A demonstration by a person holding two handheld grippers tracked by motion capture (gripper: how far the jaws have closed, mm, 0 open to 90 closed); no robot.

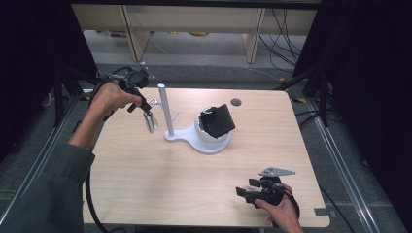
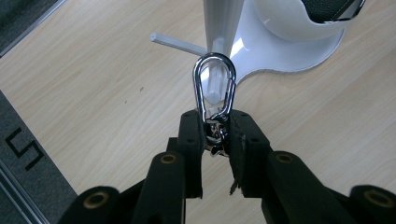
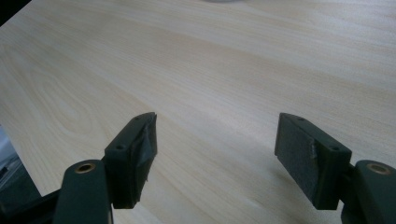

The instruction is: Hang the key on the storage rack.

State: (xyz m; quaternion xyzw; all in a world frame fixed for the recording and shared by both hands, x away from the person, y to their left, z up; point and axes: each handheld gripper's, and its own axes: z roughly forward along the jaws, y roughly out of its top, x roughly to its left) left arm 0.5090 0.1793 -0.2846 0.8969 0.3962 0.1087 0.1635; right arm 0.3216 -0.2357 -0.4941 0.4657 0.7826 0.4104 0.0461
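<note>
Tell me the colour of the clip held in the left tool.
Shiny silver carabiner clip, best in the left gripper view.

The person wore a dark grey-green long sleeve (image 1: pixel 46 189) on the left arm, pushed up short of the wrist. Both hands were bare. The left gripper (image 2: pixel 215 135) was black, with two blocky jaws faced in dark pads, small screw holes along them and brass-coloured rivets at the joints of the arms behind. A thick black cable (image 1: pixel 91 201) trailed from it. The right gripper (image 3: pixel 215 154) was built the same, its pads wrapped in worn dark tape, and it carried a grey three-cornered plate (image 1: pixel 276 172) on top.
</note>
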